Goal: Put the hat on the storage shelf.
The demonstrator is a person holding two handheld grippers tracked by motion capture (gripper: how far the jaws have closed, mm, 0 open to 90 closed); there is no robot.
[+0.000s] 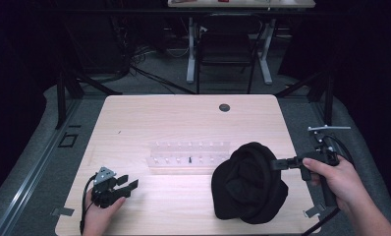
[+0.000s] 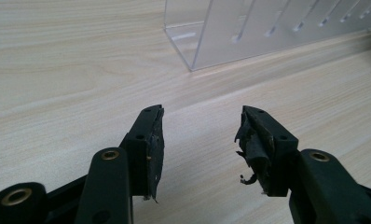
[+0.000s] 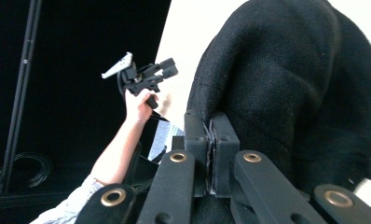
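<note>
- The right gripper [image 1: 278, 164] had its jaws pinched tight on an edge fold of the black knit hat [image 1: 248, 183], which sat near the counter's [image 1: 183, 118] right front corner.
- The left gripper [image 1: 129, 185] rested by the left front corner, jaws wide and empty.
- Risk: such a thin pinch could slip as the hat lifted, or the sagging cloth could snag the clear acrylic rack [image 1: 188, 157] just beside it.

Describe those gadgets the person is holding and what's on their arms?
Each hand grips a black tool ending in two flat black jaws on hinged links with brass-coloured rivets. The left gripper carries a grey three-cornered plate on top and trails a black cable; its jaw pads look frayed. The right gripper has a grey metal bracket above its handle and a black cable. A light patterned sleeve shows on the left arm.
</note>
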